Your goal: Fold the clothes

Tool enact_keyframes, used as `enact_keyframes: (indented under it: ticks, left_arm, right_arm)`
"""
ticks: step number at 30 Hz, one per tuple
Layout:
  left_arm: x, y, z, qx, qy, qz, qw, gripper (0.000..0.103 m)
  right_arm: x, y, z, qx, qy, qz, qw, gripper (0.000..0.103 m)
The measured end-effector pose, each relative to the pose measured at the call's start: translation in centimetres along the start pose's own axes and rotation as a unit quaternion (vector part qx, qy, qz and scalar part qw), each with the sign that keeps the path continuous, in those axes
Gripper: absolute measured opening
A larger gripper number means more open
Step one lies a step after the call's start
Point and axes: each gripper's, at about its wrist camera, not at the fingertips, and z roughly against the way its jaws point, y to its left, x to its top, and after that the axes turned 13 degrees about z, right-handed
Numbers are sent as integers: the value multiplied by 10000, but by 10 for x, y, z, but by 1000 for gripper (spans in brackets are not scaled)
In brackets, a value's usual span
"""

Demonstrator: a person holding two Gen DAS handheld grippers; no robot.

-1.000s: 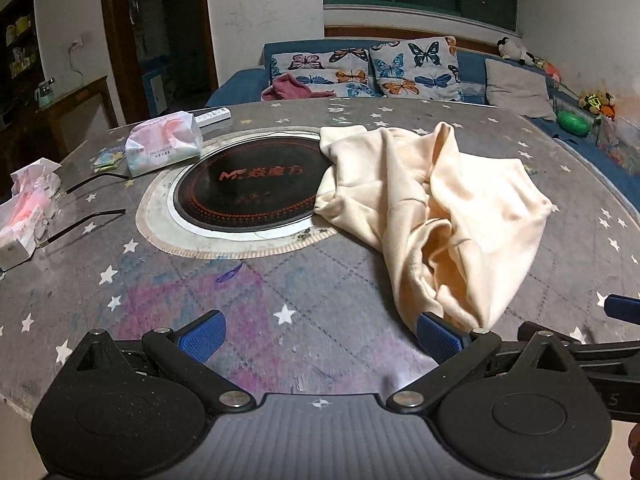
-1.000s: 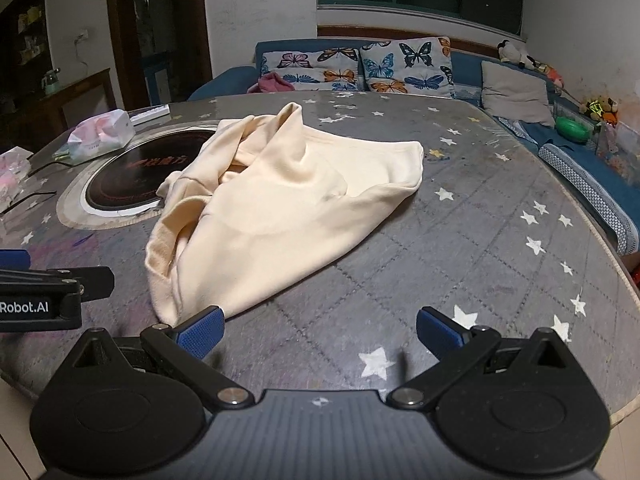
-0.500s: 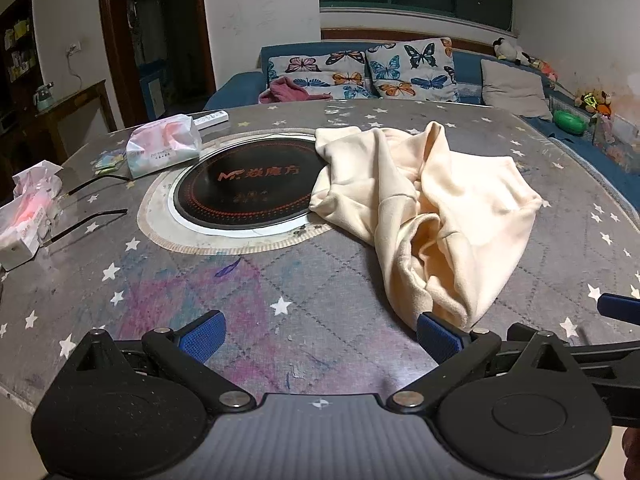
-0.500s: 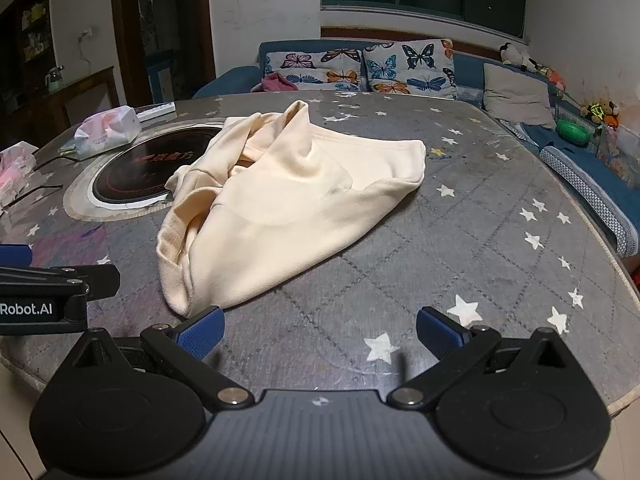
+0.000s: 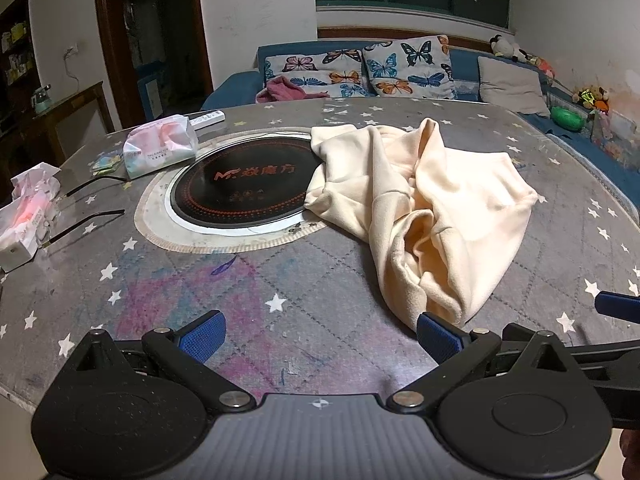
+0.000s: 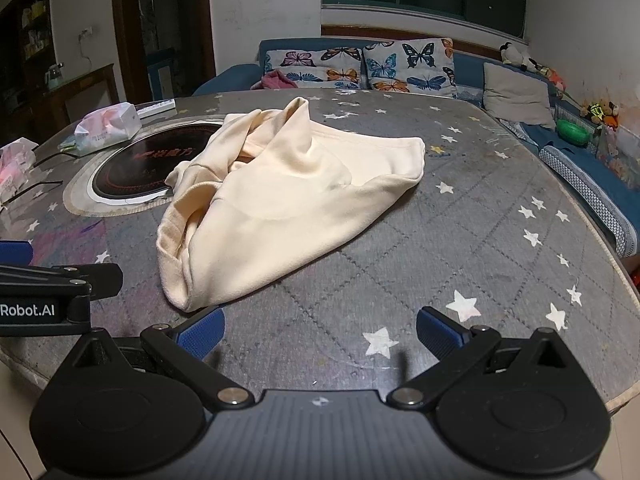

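In the left wrist view, a crumpled white and pink tissue packet (image 5: 25, 210) sits at the far left edge of the round grey star-patterned counter (image 5: 168, 280), with thin dark rods (image 5: 86, 222) lying just right of it. Further up and right rests a soft pink and white tissue pack (image 5: 160, 148), and behind it a white remote control (image 5: 207, 119). Centre-left of the frame is the round black induction hob (image 5: 240, 182) set into the counter inside a pale ring. The crumpled cream fabric garment (image 5: 432, 208) lies right of centre, its left edge overlapping the rim of the hob and its near end bunched close to the lower right of the frame. At the bottom, the left tongs (image 5: 320, 336) are spread wide with nothing between the blue pads; the right pad sits just in front of the garment's near end, though contact cannot be judged. In the right wrist view, the same garment (image 6: 280, 204) fills the centre-left, reaching from the hob (image 6: 140, 168) down toward the lower left. The right tongs (image 6: 320, 334) gape wide and hold nothing, the left pad just beside the garment's near tip. A blue sofa with butterfly-print cushions (image 6: 360, 66) stands along the back wall at upper centre.
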Motion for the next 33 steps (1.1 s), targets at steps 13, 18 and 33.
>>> enact_keyframes:
  ticks: [13,18,33]
  left_arm:
    - [1,-2,0,-45,22,-35,10000,103]
    - [2,-2,-1,-62,36,-32,10000,103]
    - [5,-2,-6,-80,105,-51,9999,103]
  right_arm:
    - [1,2,-1,-1,28,20,10000,103]
    - [3,2,-2,-1,37,32,10000,103]
    - [5,3,-6,30,93,53,9999,103]
